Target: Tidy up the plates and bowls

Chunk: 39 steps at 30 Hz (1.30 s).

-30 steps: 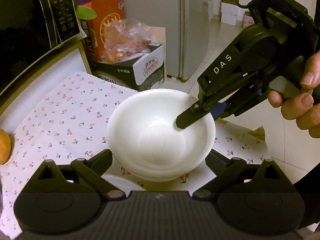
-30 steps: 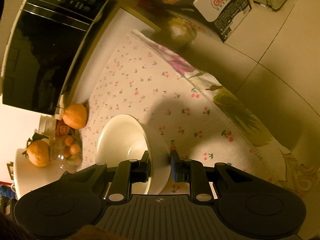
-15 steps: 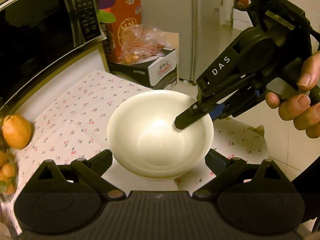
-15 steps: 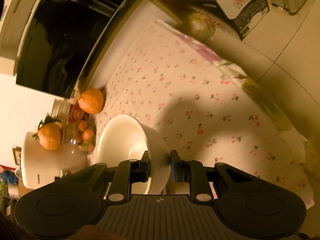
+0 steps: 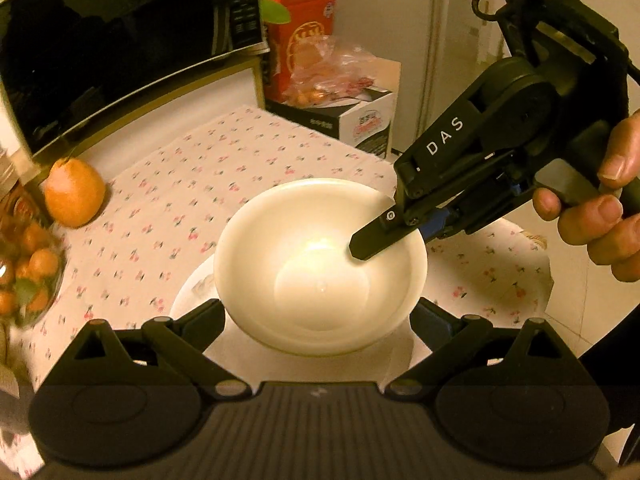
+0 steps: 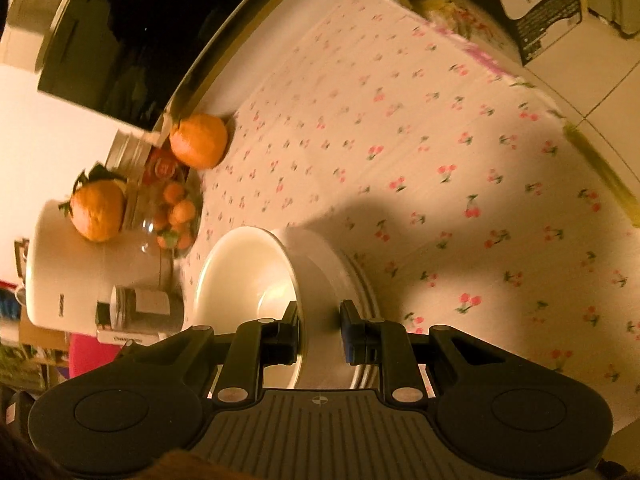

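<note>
White ceramic, the bowl (image 5: 320, 268) is riding clamped by its wall in the right gripper (image 6: 320, 322), one finger inside and one outside, and over the last second both hands have been carrying it across the cherry-print tabletop (image 6: 460, 152) towards the oranges (image 6: 199, 141); a plate (image 5: 192, 292) is now showing just below it, so a stacking spot is probably being reached. Left gripper (image 5: 318, 312) is standing wide, its fingers either side of the bowl, though their tips are hiding beneath it, so contact cannot be told.
</note>
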{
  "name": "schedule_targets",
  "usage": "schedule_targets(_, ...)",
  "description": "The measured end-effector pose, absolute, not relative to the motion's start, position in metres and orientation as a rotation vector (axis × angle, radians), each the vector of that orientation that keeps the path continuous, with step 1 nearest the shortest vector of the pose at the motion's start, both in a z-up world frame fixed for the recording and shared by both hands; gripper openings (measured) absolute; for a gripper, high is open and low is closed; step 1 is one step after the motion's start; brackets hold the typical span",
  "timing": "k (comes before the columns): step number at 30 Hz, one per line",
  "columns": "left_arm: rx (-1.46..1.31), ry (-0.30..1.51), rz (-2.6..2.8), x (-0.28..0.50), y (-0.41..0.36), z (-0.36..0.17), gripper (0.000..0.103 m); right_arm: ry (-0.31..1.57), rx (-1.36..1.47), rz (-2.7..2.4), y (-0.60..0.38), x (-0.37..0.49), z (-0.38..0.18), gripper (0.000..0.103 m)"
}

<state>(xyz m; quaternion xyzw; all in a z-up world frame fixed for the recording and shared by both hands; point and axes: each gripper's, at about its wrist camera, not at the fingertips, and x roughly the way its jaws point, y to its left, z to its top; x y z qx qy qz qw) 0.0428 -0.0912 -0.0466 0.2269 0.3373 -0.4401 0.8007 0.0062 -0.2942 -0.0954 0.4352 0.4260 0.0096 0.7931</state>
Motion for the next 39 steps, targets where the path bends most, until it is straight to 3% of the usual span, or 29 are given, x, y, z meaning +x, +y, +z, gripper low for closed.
schedule_targets(27, 0.422, 0.771, -0.896, 0.053, -0.066, -0.065, 0.099, 0.931, 0.869, 0.037, -0.267, 0.025, -0.103, 0.024)
schedule_targets(29, 0.404, 0.789, -0.894, 0.056, -0.065, -0.065, 0.099, 0.93, 0.874, 0.034, -0.269, 0.026, -0.103, 0.029)
schedule_targets(31, 0.392, 0.794, -0.891, 0.056, -0.063, -0.065, 0.099, 0.924, 0.882, 0.027, -0.271, 0.025, -0.103, 0.046)
schedule_targets(33, 0.384, 0.798, -0.89, 0.057, -0.062, -0.064, 0.099, 0.915, 0.891, 0.023, -0.274, 0.025, -0.103, 0.054)
schedule_targets(39, 0.344, 0.815, -0.902, 0.057, -0.059, -0.06, 0.099, 0.898, 0.907, 0.043, -0.278, 0.023, -0.1, 0.061)
